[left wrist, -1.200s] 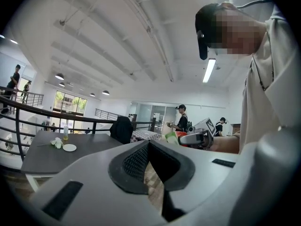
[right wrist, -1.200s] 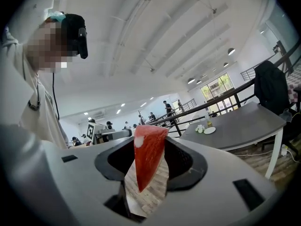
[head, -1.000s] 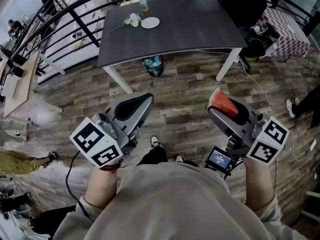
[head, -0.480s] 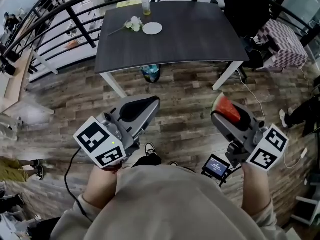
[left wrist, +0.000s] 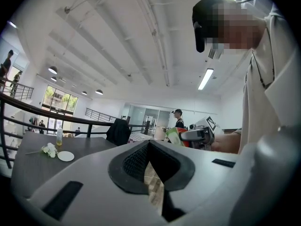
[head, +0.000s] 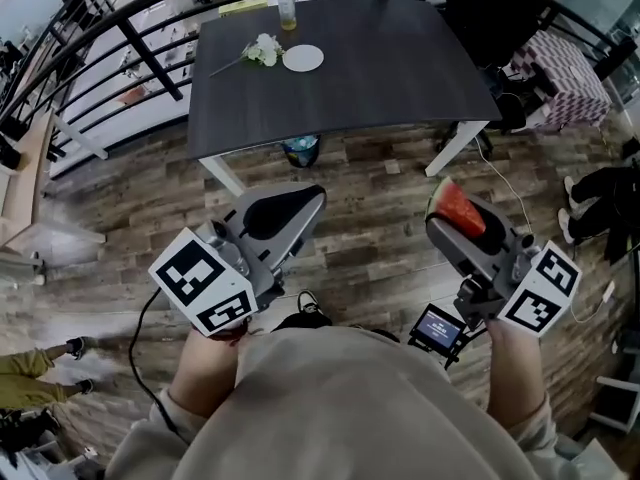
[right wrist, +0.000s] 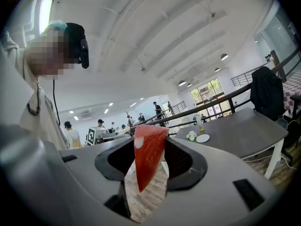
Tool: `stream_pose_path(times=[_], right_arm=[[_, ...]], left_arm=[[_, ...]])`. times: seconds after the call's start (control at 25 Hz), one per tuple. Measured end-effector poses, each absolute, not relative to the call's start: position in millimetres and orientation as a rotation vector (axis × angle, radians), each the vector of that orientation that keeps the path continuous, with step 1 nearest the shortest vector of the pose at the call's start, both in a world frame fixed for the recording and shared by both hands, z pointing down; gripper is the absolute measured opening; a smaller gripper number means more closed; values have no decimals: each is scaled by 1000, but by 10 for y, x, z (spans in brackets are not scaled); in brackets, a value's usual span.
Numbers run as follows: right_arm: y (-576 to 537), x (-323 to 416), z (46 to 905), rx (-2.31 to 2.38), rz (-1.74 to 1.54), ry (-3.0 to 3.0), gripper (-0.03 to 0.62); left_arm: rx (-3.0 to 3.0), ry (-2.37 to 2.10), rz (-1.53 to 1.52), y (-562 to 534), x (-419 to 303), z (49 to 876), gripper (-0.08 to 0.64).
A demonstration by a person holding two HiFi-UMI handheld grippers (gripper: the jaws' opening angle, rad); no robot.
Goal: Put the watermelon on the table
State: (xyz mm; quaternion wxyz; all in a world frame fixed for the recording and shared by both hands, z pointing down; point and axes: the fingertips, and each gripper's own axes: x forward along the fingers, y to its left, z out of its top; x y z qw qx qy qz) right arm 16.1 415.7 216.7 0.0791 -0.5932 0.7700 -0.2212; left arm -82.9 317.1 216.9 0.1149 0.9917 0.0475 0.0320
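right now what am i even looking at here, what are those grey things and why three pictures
No robot here: a person holds a two-jaw gripper in each hand. The head view looks down from their head; the other two cameras ride on the grippers, looking along the jaws. The left gripper is shut and empty. The right gripper pinches a watermelon slice. Ahead, the dark table carries a plate, flowers and a bottle.
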Motion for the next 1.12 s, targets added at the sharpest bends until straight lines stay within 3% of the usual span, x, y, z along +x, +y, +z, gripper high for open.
stream_pose_path(times=[0.64, 1.12], right_arm=[[3182, -336, 2054, -1754, -633, 2379, 199], [2737, -208, 2090, -1674, -656, 2462, 199]], left_arm=[[2903, 81, 74, 2308, -1436, 2321, 5], [2884, -45, 63, 1985, -1488, 2377, 5]])
